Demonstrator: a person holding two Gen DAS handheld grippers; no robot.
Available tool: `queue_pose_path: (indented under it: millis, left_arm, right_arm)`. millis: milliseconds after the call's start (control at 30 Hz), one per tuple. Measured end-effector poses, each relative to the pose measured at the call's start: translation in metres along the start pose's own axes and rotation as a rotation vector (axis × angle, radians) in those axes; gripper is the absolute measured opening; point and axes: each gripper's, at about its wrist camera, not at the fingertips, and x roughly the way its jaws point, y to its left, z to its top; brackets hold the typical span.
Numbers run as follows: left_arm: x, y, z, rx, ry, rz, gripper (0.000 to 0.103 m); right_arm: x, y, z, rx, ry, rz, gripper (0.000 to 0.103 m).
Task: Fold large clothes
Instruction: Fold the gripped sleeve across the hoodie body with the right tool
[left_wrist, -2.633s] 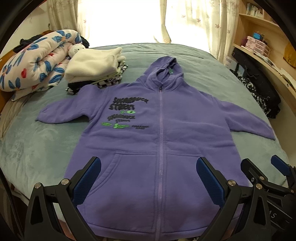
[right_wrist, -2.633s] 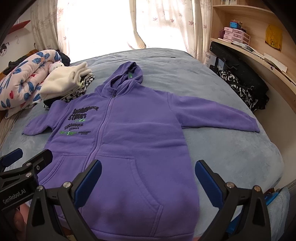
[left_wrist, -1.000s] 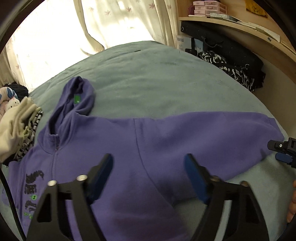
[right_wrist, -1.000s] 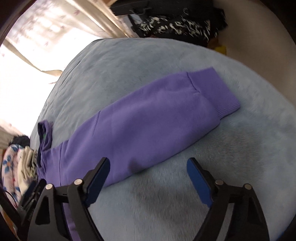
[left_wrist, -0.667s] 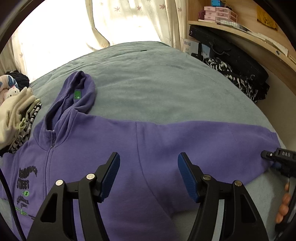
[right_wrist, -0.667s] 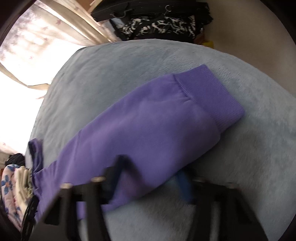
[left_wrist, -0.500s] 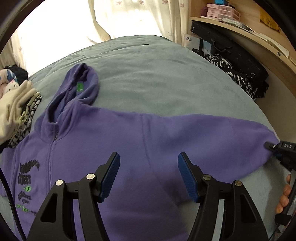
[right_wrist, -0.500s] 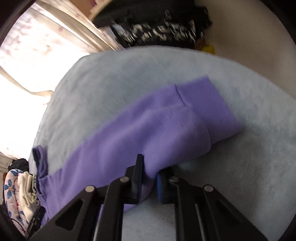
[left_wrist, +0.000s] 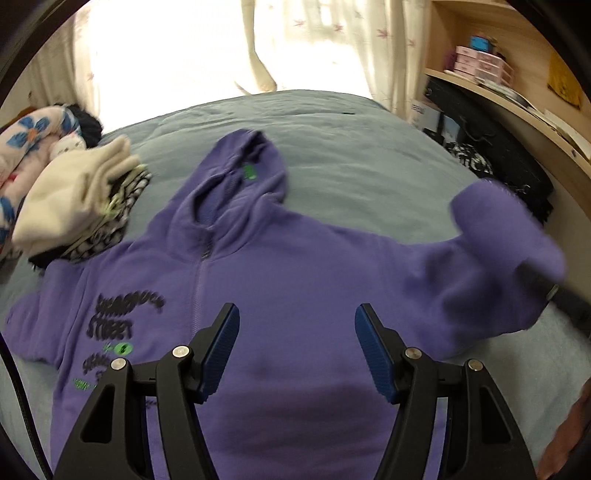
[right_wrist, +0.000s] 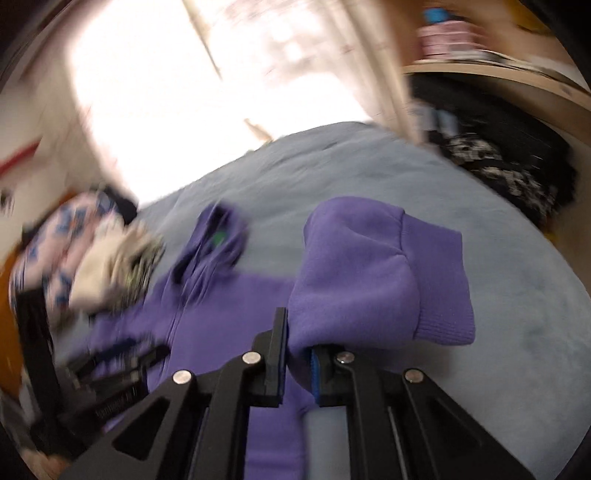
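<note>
A purple zip hoodie (left_wrist: 295, 280) with black and green print lies face up on the grey-blue bed (left_wrist: 354, 147), hood toward the window. My left gripper (left_wrist: 297, 347) is open and empty, hovering over the hoodie's chest. My right gripper (right_wrist: 298, 354) is shut on the hoodie's sleeve (right_wrist: 369, 273) near the cuff and holds it lifted off the bed. In the left wrist view the raised sleeve (left_wrist: 506, 236) hangs at the right with the right gripper partly hidden behind it. The right wrist view is motion-blurred.
A stack of folded cream and patterned clothes (left_wrist: 81, 195) and a floral quilt (left_wrist: 26, 147) lie at the bed's left. Dark bags and patterned cloth (left_wrist: 495, 162) sit under a wooden shelf (left_wrist: 517, 92) at the right. Curtains and a bright window stand behind the bed.
My right gripper has closed on the sleeve near the cuff and lifted it up and inward over the bed. My left gripper stayed open and shifted back toward the hoodie's chest.
</note>
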Motion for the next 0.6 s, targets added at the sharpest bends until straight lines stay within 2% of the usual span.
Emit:
queue_pose_path:
  millis: [133, 200, 267, 333, 400, 600]
  left_arm:
    - [0.017, 0.017, -0.018, -0.001, 0.081, -0.025, 0.064]
    - [0.026, 0.021, -0.027, 0.001, 0.121, -0.047, 0.064]
    - [0.030, 0.020, -0.034, -0.001, 0.131, -0.061, 0.064]
    - [0.030, 0.018, -0.038, -0.001, 0.131, -0.087, 0.064]
    - [0.029, 0.013, -0.041, 0.000, 0.129, -0.123, 0.064]
    - [0.032, -0.002, -0.048, 0.021, 0.154, -0.199, 0.064]
  right_arm:
    - [0.046, 0.026, -0.031, -0.071, 0.153, -0.043, 0.020]
    - [0.060, 0.027, -0.047, -0.082, 0.212, -0.043, 0.035]
    - [0.060, 0.029, -0.060, -0.054, 0.245, -0.007, 0.036]
    - [0.052, 0.024, -0.065, -0.023, 0.242, 0.034, 0.037]
    - [0.039, 0.018, -0.070, -0.003, 0.222, 0.046, 0.045]
    - [0.001, -0.002, -0.092, 0.099, 0.150, 0.043, 0.045]
